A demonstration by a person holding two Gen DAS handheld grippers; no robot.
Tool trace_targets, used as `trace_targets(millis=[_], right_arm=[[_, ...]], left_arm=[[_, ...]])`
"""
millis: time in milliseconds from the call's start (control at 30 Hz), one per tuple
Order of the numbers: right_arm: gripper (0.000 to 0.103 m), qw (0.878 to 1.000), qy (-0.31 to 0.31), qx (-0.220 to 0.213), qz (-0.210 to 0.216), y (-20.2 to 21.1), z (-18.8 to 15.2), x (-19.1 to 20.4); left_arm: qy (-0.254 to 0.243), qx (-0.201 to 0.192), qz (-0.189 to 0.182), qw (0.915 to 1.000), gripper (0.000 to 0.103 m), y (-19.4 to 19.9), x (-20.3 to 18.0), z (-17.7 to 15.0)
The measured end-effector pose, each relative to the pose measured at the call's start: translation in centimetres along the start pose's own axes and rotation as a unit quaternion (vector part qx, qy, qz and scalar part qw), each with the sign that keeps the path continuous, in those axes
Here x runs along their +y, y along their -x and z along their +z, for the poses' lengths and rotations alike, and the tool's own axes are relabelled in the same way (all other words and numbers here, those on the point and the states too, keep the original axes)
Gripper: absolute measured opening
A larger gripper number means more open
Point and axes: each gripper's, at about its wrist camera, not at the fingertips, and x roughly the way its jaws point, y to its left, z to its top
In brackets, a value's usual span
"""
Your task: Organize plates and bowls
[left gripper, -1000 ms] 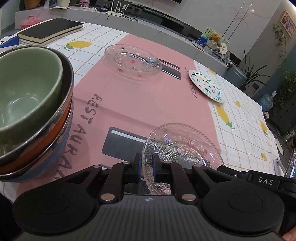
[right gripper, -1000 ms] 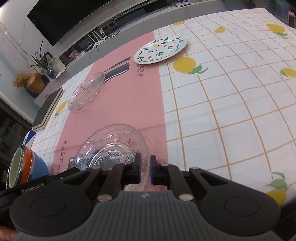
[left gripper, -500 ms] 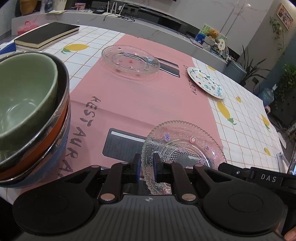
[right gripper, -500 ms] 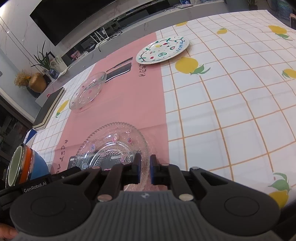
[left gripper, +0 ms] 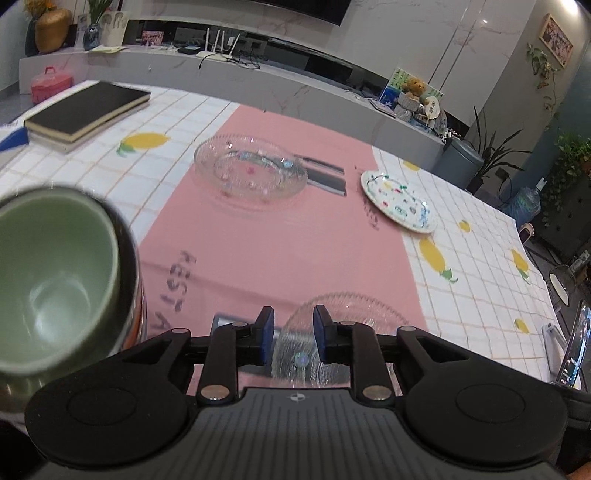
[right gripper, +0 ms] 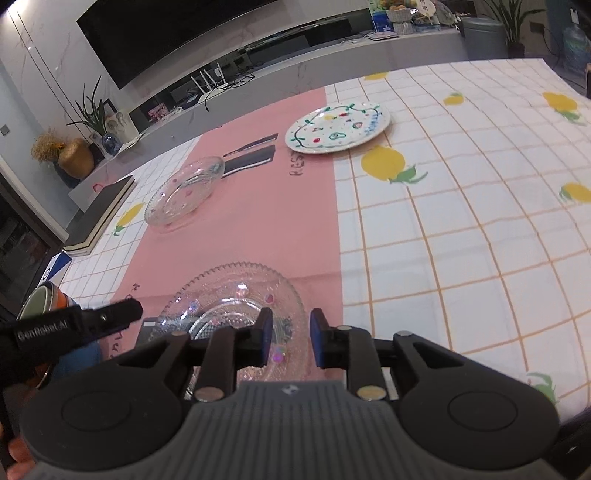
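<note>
My left gripper point(left gripper: 293, 338) and right gripper point(right gripper: 290, 339) look alike: black linkage arms with silver round screws, blue pads point(right gripper: 265, 338) on the fingers, two round black discs, and a ribbed grey body. White lettering marks one arm; bare skin shows at the corner.

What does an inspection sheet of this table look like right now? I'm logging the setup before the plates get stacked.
Surface: lemon-print tablecloth with pink runner.
Job's things: near glass plate, far glass plate, painted plate, nested bowl stack.
Clutter: black book.
Grippers: left gripper and right gripper open, jaws straddling the near plate's rim.
Cables: wires on the rear counter.
Surroundings: television, potted plants.
</note>
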Motion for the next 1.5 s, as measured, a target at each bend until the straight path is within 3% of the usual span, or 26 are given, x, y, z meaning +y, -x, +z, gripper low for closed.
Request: trace_targets(millis=[300, 633, 933, 1367, 1500], right_arm=[[0.028, 0.999, 0.027, -0.017, -0.012, 0.6, 5.1, 2.1], [0.031, 0.999, 0.036, -0.017, 0.006, -1.2, 9.4, 3.9], [0.037, 0.999, 0.047, 0.009, -0.003, -5.0, 11.3, 4.8], [0.035, 0.998, 0.030, 0.041, 0.026, -12.6, 15.0, 5.6], [0.035, 0.997, 0.024, 0.059, 0.038, -15.2, 15.6, 6.3]], left_arm=[[0.007, 0.006, -0.025, 0.9996, 0.026, 0.5, -0.8, 5.5], [0.027, 0.007, -0.008, 0.9996, 0.027, -1.0, 0.5, 11.9], [0.026, 0.044, 0.017, 0.9986, 0.027, -4.7, 2.9, 15.6], [0.054, 0.092, -0.005, 0.9943, 0.028, -11.6, 7.0, 19.8], [0.069, 0.102, 0.008, 0.9923, 0.029, -13.8, 8.5, 20.3]])
